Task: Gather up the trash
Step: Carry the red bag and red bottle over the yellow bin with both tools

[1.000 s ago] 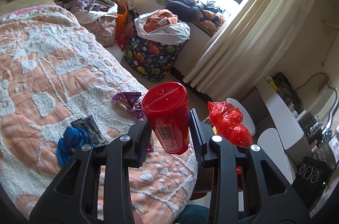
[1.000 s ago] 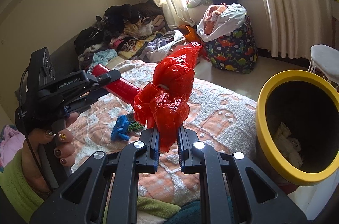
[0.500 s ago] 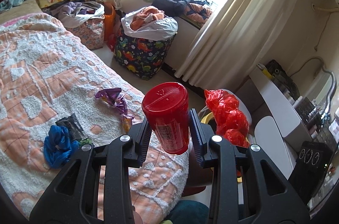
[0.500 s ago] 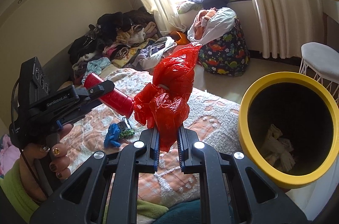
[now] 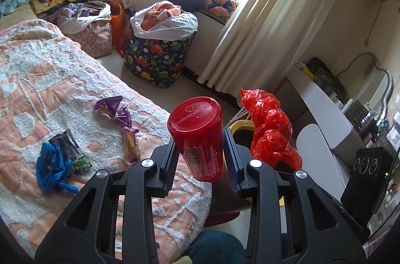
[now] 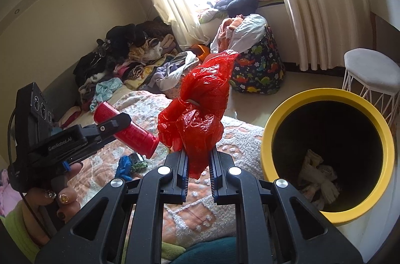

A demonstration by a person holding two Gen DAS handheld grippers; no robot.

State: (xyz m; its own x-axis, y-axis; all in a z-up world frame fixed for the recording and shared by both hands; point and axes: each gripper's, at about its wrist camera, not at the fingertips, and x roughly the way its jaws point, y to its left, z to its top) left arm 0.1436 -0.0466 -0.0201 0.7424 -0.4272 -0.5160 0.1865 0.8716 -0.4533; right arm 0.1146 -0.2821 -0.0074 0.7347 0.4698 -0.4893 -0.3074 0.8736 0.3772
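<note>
My left gripper (image 5: 200,164) is shut on a red plastic canister (image 5: 198,139), held above the bed's corner; it also shows in the right wrist view (image 6: 127,129). My right gripper (image 6: 197,174) is shut on a crumpled red plastic bag (image 6: 200,111), which also shows in the left wrist view (image 5: 270,129). A yellow-rimmed trash bin (image 6: 282,114) stands to the right of the bag, with pale trash inside. On the bedspread lie a blue bag (image 5: 50,169), a dark wrapper (image 5: 66,141), a purple wrapper (image 5: 112,106) and an orange wrapper (image 5: 131,144).
A dinosaur-print laundry bag (image 5: 157,59) full of clothes stands by the curtain (image 5: 262,21). Clothes are piled at the bed's far end (image 6: 130,56). A white stool (image 6: 370,74) stands behind the bin. A white desk (image 5: 325,109) with devices is at the right.
Both grippers have swung right, toward the bin, still holding the canister and the bag. The bin's opening now shows larger and nearer in the right wrist view.
</note>
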